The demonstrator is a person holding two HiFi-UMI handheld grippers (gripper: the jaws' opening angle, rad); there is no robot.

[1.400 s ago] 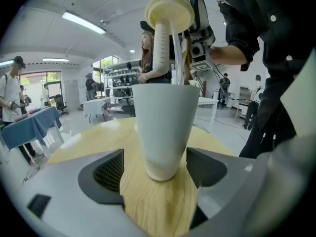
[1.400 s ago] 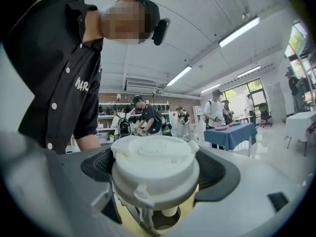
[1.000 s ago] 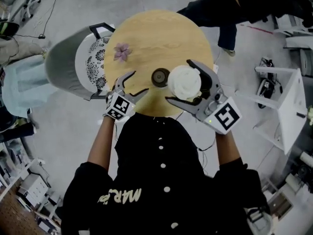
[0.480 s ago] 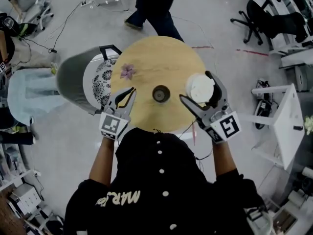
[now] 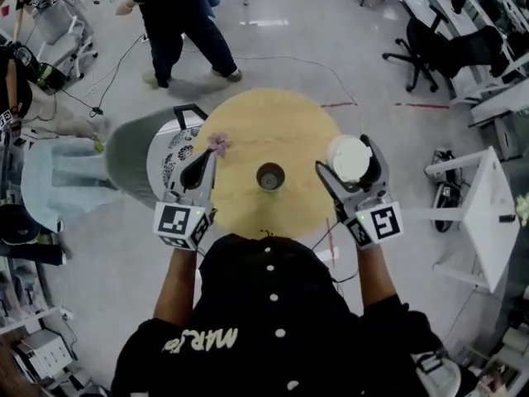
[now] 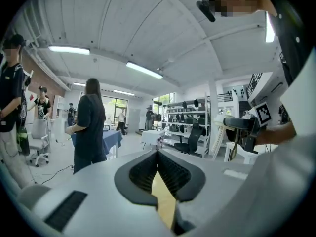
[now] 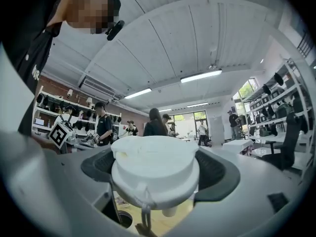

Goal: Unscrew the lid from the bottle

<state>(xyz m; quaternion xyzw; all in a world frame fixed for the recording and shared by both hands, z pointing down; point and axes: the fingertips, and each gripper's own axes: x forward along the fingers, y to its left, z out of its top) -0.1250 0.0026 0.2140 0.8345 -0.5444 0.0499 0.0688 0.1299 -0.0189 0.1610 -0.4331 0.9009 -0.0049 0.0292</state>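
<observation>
A: Where is the lid seen?
B: The white lid (image 5: 348, 158) is pinched between the jaws of the right gripper (image 5: 345, 153), which is held over the right edge of the round wooden table (image 5: 273, 118). In the right gripper view the dark pads are pressed against both sides of it, and a thin strap is seen hanging from its lower rim.
A: And the bottle?
B: The bottle (image 5: 270, 175) is seen standing upright near the middle of the table, its dark mouth uncovered. It is touched by neither gripper and is apart from the lid.
A: How is the left gripper held?
B: The left gripper (image 5: 206, 159) is held over the table's left edge. Its jaws have just been closing and are pressed together, with nothing caught between them.
A: What else is noted?
B: A small pink flower (image 5: 218, 144) is laid on the table just beside the left gripper's tip. A grey chair (image 5: 132, 143) with a patterned seat is placed at the table's left, and a person (image 5: 178, 19) in dark clothes is seen standing beyond it.
</observation>
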